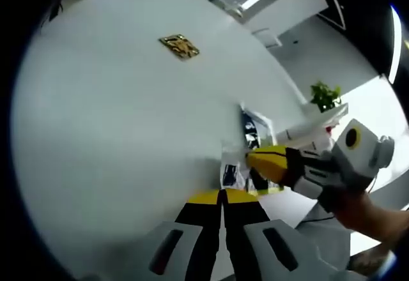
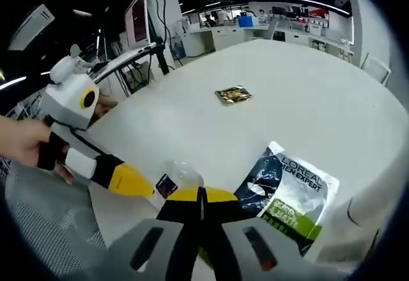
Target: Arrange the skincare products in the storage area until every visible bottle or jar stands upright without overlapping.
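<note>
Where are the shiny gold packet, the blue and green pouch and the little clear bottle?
Gold packet (image 2: pixel 233 94), right gripper view, middle of its crinkled top.
Pouch (image 2: pixel 285 191), right gripper view, middle of its printed front.
Clear bottle (image 2: pixel 176 177), right gripper view, its see-through side next to the purple label.

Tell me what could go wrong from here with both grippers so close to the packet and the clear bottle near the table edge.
1. The clear bottle sits between the left gripper and right gripper, near the table edge; a nudge might tip it off.
2. The packet lies flat and close by, so the bottle could end up overlapping it.
3. The gold sachet lies far off and could be overlooked.
</note>
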The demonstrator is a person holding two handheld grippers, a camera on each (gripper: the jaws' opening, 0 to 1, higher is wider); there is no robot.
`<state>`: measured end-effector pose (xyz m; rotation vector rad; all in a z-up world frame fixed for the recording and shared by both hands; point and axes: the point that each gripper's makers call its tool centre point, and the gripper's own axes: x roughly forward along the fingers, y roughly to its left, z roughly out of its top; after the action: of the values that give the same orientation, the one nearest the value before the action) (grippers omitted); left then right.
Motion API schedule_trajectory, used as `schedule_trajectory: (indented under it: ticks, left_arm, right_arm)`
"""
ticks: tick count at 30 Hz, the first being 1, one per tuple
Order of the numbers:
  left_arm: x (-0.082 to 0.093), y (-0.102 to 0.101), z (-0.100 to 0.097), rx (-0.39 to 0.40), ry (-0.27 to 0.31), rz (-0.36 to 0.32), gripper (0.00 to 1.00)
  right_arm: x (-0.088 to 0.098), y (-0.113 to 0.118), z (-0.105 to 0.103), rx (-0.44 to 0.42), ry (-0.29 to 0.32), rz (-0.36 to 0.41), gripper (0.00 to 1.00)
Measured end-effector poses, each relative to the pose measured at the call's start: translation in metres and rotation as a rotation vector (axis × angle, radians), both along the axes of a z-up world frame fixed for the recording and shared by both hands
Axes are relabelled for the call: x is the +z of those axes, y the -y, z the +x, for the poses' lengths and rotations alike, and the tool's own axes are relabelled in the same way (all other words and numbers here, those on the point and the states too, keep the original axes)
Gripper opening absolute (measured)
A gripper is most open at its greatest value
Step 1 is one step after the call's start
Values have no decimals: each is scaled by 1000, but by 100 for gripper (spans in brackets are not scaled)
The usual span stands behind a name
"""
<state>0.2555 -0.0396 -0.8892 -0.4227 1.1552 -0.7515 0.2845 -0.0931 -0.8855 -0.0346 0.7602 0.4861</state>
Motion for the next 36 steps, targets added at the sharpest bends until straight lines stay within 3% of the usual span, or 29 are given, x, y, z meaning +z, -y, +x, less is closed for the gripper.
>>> schedule_trajectory:
  ticks: [24, 26, 29, 36]
  left_arm:
    - [-10, -2, 9, -50, 42, 55, 0]
    - [-10, -3, 9, -69, 63, 67, 0]
    - [-9, -5, 11, -151, 162, 115, 0]
    - [-2, -7, 16, -277, 317, 194, 8]
  right_arm:
    - [-16, 0, 7, 90, 22, -125, 1]
    - [-17, -1, 6, 114, 34, -147, 1]
    - [-17, -1, 6, 122, 39, -154, 1]
    - [-17, -2, 7, 156, 52, -164, 1]
